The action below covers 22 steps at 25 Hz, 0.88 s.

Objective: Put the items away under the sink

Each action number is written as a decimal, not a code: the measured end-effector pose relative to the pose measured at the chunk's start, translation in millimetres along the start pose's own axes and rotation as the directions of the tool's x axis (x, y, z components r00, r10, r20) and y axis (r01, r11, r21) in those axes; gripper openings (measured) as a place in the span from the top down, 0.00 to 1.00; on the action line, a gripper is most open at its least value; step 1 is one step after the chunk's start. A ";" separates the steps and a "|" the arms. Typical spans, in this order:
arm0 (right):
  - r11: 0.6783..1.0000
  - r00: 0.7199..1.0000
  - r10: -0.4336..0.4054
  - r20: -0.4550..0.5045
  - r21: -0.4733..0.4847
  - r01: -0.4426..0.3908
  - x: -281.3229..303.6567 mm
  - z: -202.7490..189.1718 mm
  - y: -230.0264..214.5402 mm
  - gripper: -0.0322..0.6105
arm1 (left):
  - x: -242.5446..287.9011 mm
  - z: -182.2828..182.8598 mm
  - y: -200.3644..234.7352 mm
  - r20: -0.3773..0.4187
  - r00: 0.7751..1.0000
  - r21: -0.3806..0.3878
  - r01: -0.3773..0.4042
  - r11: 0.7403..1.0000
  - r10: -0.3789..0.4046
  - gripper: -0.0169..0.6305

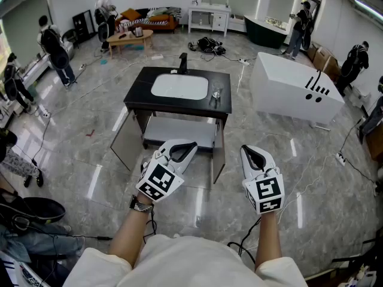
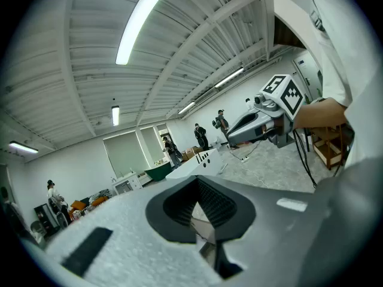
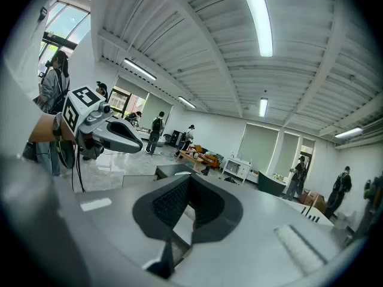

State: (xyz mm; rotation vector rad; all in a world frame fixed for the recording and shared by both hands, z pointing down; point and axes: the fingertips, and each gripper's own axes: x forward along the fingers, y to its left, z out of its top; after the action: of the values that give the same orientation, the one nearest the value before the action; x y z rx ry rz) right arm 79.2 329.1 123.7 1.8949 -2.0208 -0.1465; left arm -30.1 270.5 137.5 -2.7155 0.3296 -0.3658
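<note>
Jaws of the left hand-held gripper (image 1: pixel 191 145) and right hand-held gripper (image 1: pixel 246 150) are pressed together, empty; a small clear item (image 1: pixel 216 93) is seen far ahead on the sink surface (image 1: pixel 139 94), nearer the right.

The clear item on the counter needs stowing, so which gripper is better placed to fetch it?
Right, narrowly: the clear item stands right of the basin, on the right gripper's side. The left gripper is similarly near; both are shut, empty.

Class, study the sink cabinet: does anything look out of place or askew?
Nothing is spilled or broken. The sink cabinet stands free in mid-floor with both doors swung open, and cables lie loose on the floor behind it.
</note>
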 end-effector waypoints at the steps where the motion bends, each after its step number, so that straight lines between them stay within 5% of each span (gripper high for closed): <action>1: 1.000 1.000 0.000 0.001 0.000 0.000 -0.1 0.1 0.0 0.94 | -0.1 0.0 0.9 -0.002 1.000 0.001 -0.001 1.000 0.001 0.97; 7: 0.994 0.998 0.030 0.056 0.106 -0.036 -3.7 0.0 -5.6 0.94 | 1.4 3.7 0.5 -0.001 1.000 -0.030 -0.004 1.000 0.004 0.97; 12: 0.982 0.996 0.051 0.079 0.176 -0.064 -10.3 -11.4 -12.4 0.94 | 2.9 8.1 -8.3 0.085 0.996 -0.204 0.023 0.979 -0.005 0.97; 22: 0.967 0.985 0.148 0.085 0.194 -0.162 -4.2 -49.6 -21.7 0.94 | 25.9 -7.7 -26.7 0.038 0.998 -0.249 -0.046 0.967 0.057 0.97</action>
State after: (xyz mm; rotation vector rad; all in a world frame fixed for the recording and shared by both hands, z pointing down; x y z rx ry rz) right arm 116.3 339.7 161.9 1.8594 -2.2981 0.0346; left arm -3.3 284.9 160.4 -2.9471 0.4601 -0.2639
